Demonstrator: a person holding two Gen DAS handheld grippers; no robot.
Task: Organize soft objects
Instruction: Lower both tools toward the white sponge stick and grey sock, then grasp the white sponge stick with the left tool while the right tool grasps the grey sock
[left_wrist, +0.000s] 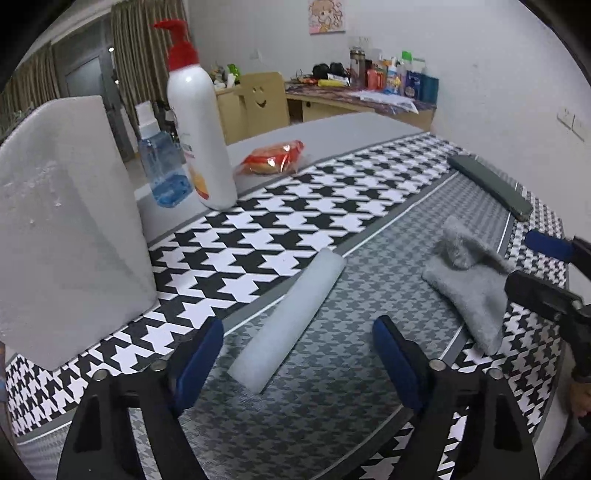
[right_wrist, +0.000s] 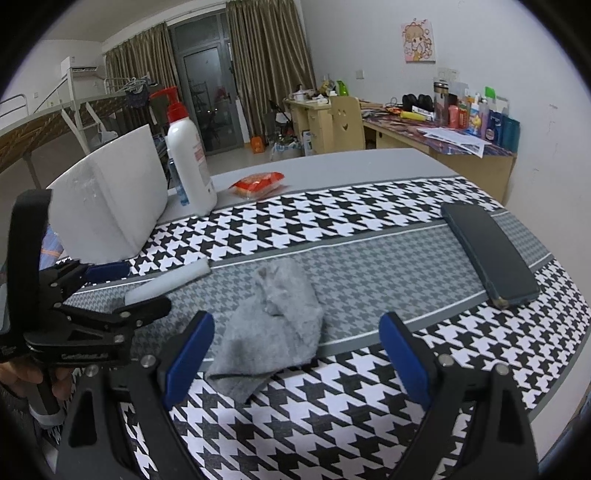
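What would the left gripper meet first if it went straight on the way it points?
Probably the white foam roll, lying on the mat between the open left gripper fingers; depth is hard to judge.

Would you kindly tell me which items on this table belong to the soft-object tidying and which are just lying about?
Job:
- grey sock
- white foam roll
- white foam block

Lying about:
- lotion pump bottle
- blue bottle
- red snack packet
- dark phone

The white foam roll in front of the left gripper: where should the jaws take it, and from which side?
Grip the foam roll across its round middle, coming down from above with the open left gripper straddling it. It lies flat and free on the patterned mat, long axis running away from the camera, so only its width fits the jaws.
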